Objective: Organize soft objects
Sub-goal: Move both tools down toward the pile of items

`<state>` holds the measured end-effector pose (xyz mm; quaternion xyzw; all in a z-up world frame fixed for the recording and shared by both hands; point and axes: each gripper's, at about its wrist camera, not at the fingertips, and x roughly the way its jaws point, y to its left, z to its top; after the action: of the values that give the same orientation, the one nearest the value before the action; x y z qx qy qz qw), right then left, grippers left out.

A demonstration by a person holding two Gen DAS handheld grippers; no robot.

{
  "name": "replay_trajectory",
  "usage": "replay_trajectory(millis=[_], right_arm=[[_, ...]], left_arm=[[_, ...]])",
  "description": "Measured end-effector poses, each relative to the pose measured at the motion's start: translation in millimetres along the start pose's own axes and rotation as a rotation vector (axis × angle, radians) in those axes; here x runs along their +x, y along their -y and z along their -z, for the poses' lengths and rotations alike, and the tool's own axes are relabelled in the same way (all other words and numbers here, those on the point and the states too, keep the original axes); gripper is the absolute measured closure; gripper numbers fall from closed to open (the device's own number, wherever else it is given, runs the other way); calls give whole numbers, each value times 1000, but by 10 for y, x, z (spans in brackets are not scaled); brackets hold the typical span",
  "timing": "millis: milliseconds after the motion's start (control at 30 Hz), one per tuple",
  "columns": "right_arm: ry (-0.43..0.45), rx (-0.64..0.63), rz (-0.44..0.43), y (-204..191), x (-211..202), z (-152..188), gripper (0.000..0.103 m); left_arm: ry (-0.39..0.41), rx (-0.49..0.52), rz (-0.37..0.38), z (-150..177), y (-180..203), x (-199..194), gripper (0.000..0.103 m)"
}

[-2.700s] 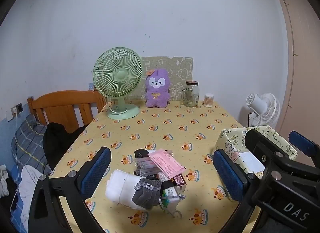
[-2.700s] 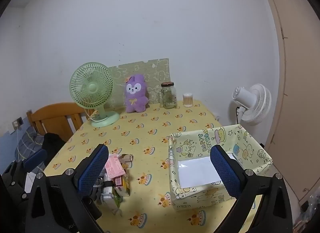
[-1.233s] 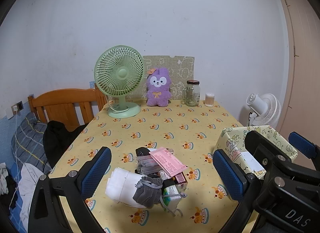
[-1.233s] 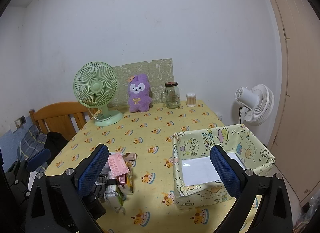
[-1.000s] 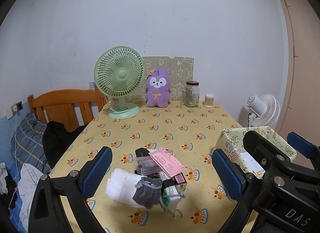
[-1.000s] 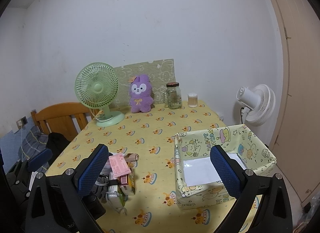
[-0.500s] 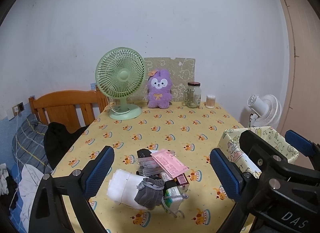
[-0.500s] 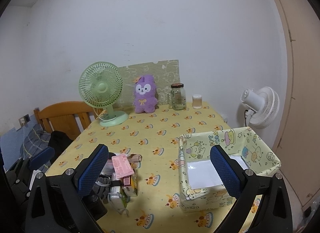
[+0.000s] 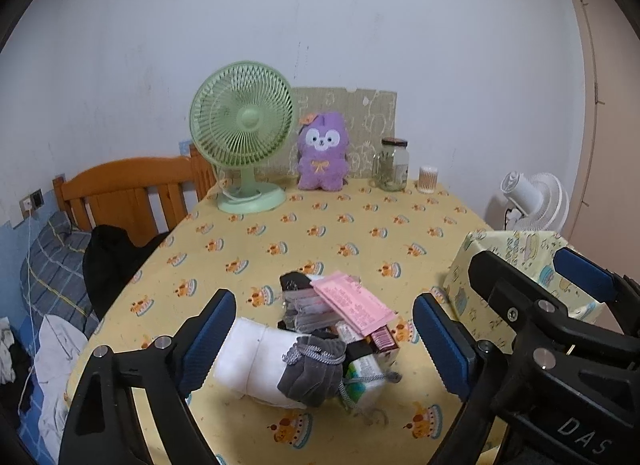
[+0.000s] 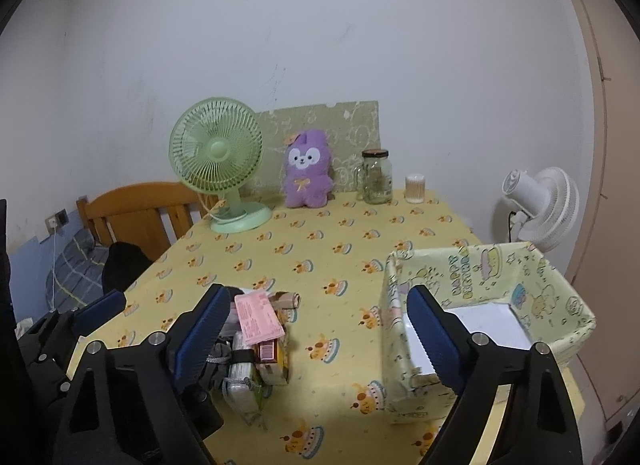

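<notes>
The left gripper (image 9: 326, 341) is hanging over the pile of soft objects (image 9: 320, 339) on the yellow tablecloth (image 9: 320, 233), its jaws spread wide and closing, touching nothing. In that pile a white rolled towel (image 9: 256, 365) is lying against a grey drawstring pouch (image 9: 310, 373), under a pink packet (image 9: 352, 305). The right gripper (image 10: 316, 335), also spread and closing on nothing, is hovering between the pile and the patterned fabric box (image 10: 480, 313) standing just right of the pile.
</notes>
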<state>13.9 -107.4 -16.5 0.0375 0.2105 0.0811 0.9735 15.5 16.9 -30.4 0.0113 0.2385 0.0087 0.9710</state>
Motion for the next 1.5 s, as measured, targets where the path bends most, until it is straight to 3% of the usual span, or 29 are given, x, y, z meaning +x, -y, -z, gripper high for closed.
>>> replay_trajectory(millis=[367,533,1000,1333,1500], right_arm=[[-60,-8,-43,-181,272,196,13],[-87,-31,-35,-273,373,288,18],[-170,-53,-37,-435,627,511,19],[-218,-59,-32,-448,841,535,21],[-218,-62,-51,-487,924,479,23]], left_arm=[[-74,32,-13,186,-131,191,12],[-133,45,-23,282,-187,279,15],[-206,42,1,465,-312,551,24],[-256,2,75,538,-290,694,69],[-243,-10,64,463,-325,722,70]])
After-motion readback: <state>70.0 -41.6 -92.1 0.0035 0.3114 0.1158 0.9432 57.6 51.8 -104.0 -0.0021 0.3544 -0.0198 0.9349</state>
